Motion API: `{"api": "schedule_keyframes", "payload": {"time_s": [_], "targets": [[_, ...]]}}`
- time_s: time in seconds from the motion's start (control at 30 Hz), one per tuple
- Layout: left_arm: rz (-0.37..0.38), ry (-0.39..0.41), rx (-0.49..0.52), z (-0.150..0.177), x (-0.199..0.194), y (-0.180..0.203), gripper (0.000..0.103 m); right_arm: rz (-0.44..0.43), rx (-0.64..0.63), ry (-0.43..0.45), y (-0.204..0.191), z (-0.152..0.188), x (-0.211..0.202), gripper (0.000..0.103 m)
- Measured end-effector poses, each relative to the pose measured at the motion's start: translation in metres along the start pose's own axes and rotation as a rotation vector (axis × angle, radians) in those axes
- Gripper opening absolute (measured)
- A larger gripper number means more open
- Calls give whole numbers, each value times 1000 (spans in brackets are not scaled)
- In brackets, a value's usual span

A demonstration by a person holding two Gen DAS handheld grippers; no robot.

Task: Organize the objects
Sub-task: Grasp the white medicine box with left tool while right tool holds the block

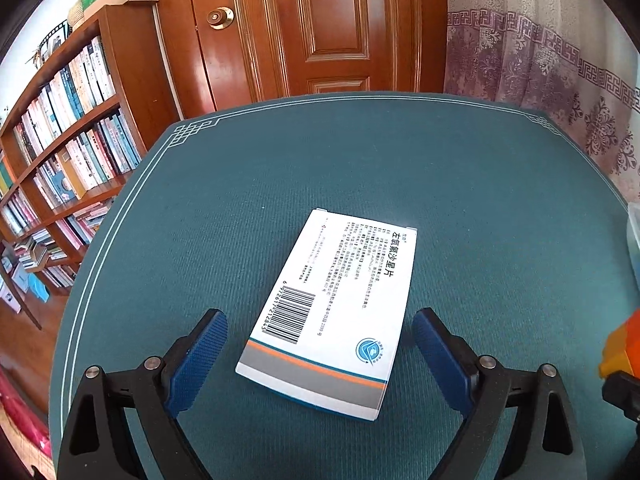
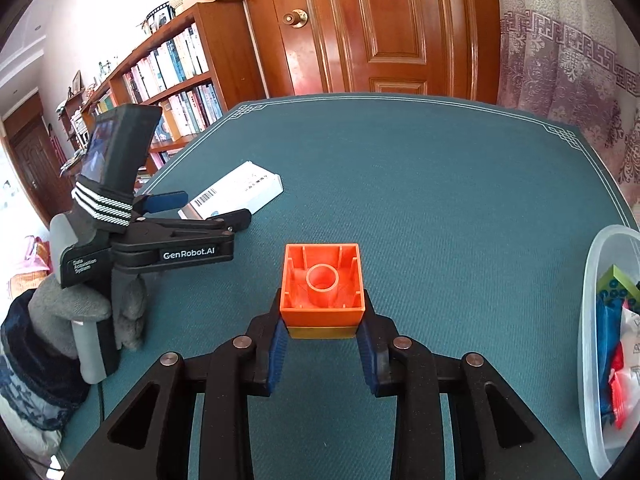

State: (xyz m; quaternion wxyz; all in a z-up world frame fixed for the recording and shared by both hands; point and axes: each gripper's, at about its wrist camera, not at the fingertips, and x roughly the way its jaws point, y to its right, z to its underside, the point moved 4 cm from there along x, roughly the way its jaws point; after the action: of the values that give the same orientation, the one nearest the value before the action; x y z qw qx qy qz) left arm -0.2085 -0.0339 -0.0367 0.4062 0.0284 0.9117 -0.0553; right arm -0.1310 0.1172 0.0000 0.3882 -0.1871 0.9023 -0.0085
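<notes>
Left gripper [image 1: 318,330] jaws spread astride the medicine box [image 1: 336,312]; right gripper [image 2: 323,338] jaws pinch the orange block [image 2: 322,284] above open mat [image 2: 440,184]

Each hand-held gripper [image 1: 318,344] [image 2: 322,340] is black plastic, with angular arms pinned by round silver screws and ribbed blue pads [image 1: 198,364] on the fingers. At the left of the right wrist frame, the other unit [image 2: 216,212] shows white lettering — "GenRobot.AI" — a small screen, a grey handle and a grey knitted glove [image 2: 60,308].
</notes>
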Motion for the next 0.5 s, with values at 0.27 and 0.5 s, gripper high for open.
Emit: {"api": "schedule_keyframes", "payload": {"time_s": [0.27, 0.5], "targets": [[52, 6, -3, -2, -3, 7, 67, -11, 22, 26, 7, 9, -20, 32], [72, 69, 19, -3, -27, 26, 67, 1, 66, 61, 23, 17, -45, 32]]}}
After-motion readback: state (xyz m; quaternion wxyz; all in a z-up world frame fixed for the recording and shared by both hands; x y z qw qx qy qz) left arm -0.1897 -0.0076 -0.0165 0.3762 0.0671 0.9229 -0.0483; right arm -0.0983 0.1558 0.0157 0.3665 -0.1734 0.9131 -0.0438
